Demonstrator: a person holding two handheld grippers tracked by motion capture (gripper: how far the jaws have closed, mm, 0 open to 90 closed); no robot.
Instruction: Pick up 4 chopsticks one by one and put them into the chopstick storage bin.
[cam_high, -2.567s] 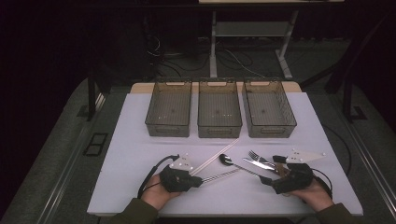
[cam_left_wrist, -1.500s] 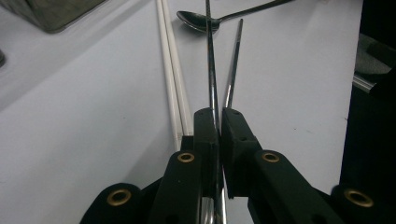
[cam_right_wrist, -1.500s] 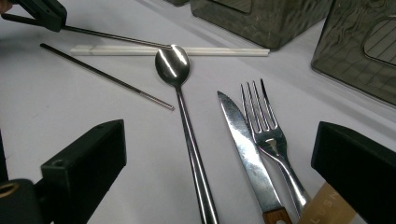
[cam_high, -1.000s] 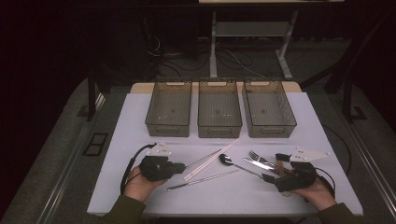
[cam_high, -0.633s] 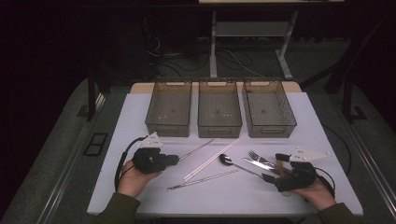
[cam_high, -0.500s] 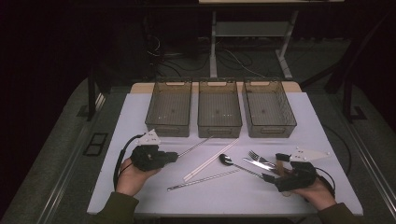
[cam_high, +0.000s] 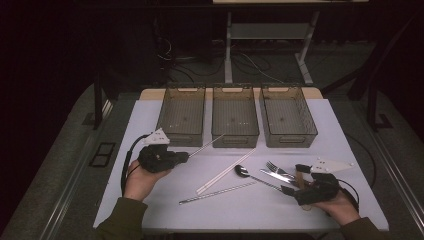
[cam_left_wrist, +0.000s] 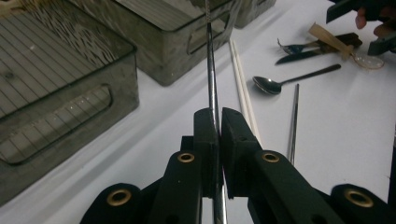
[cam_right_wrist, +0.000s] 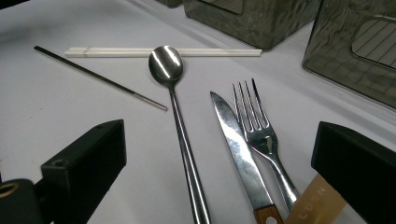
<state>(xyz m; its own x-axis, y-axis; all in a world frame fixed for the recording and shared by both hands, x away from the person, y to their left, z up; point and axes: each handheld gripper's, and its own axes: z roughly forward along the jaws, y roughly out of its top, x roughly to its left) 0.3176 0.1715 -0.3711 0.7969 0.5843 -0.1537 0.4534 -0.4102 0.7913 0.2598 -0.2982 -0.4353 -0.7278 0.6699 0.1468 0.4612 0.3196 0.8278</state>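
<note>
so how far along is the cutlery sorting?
Done: nothing binned, as far as the pictures show; the three bins look empty. In hand: the left gripper is shut on one metal chopstick, lifted and pointing toward the bins. Left: the second metal chopstick, white chopsticks, spoon, knife and fork lie on the table. The right gripper rests open by the cutlery.

Glossy metal chopstick, spoon and fork; wood-handled knife; smoky translucent plastic bins; matt white tabletop; matt black left claw.
</note>
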